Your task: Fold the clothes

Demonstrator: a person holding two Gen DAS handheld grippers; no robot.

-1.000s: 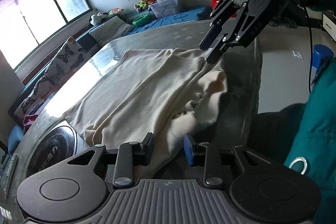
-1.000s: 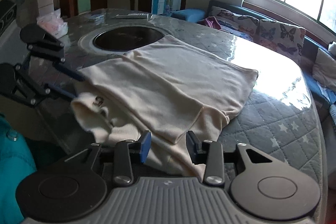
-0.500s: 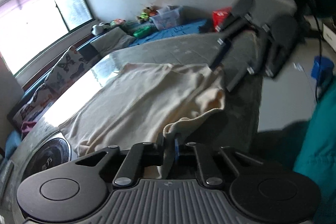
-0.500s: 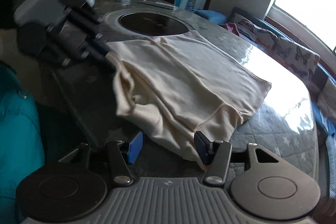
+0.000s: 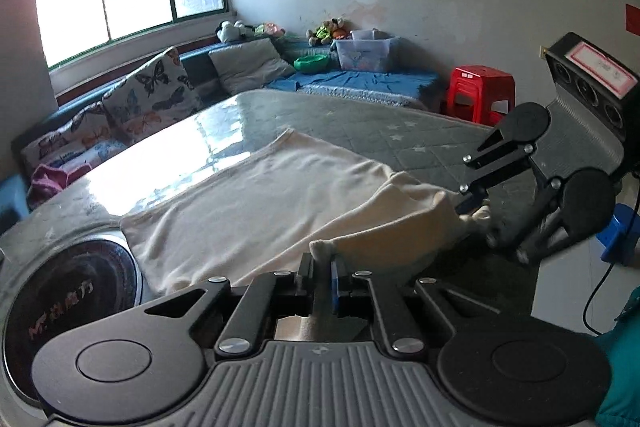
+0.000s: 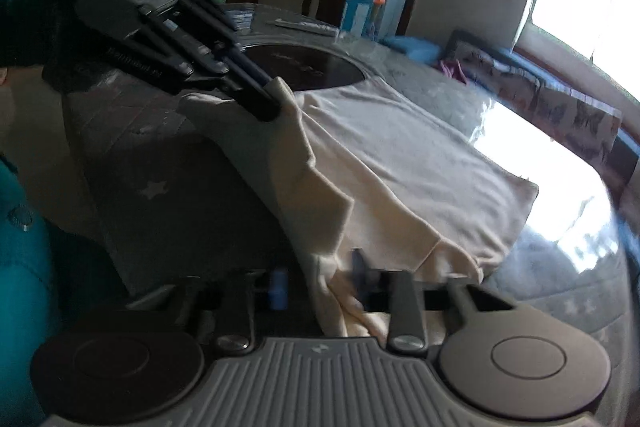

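A cream shirt [image 5: 256, 203] lies spread on the grey quilted table [image 5: 360, 123]; it also shows in the right wrist view [image 6: 400, 163]. My left gripper [image 5: 323, 271] is shut on the shirt's near edge and lifts it; it also shows in the right wrist view [image 6: 272, 99]. My right gripper [image 6: 320, 281] has its jaws partly closed around the other end of that edge, with cloth between them. It appears in the left wrist view [image 5: 468, 205] pinching the cloth. The held edge hangs taut between both grippers.
A round dark cooktop [image 5: 60, 303] is set in the table beside the shirt, also visible in the right wrist view [image 6: 304, 67]. A sofa with butterfly cushions [image 5: 148, 95], a red stool [image 5: 480, 95] and a blue stool [image 5: 620, 235] stand around. My teal sleeve [image 6: 24, 267] is close.
My left gripper shut on the shirt's edge and lifted it. My right gripper moved down onto the other end and closed on the cloth. The edge now rises off the table.
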